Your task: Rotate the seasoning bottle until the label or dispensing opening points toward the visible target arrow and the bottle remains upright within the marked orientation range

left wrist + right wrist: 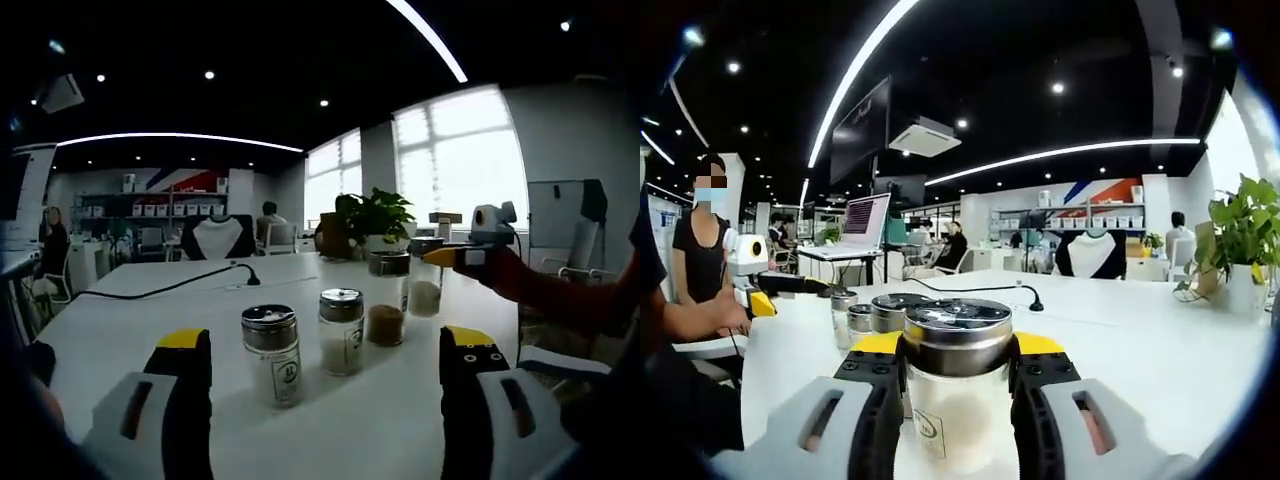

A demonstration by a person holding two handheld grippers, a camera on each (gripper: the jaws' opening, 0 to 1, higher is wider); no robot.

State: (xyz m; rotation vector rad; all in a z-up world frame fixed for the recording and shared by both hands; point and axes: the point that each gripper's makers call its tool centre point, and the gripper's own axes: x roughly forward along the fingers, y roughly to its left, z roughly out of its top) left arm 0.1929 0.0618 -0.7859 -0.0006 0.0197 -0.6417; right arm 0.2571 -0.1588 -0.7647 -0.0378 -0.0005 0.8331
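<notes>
Four glass seasoning bottles with metal lids stand in a diagonal row on the white table (150, 320). The nearest bottle (271, 352) and the second bottle (341, 330) hold white grains, and the third bottle (387, 297) holds brown powder. My left gripper (326, 340) is open, a little short of the first two bottles. My right gripper (958, 345) is shut on the far bottle (958, 385), its jaws pressed to the glass below the lid. In the left gripper view that far bottle (425, 285) stands upright on the table, with the right gripper (455, 257) at its lid.
A potted plant (375, 220) stands behind the bottles, and a black cable (170, 287) crosses the table's far left. The other three bottles (880, 312) sit just beyond the gripped one. A person's hand holds the left gripper (760, 300). A laptop (865, 218) is farther back.
</notes>
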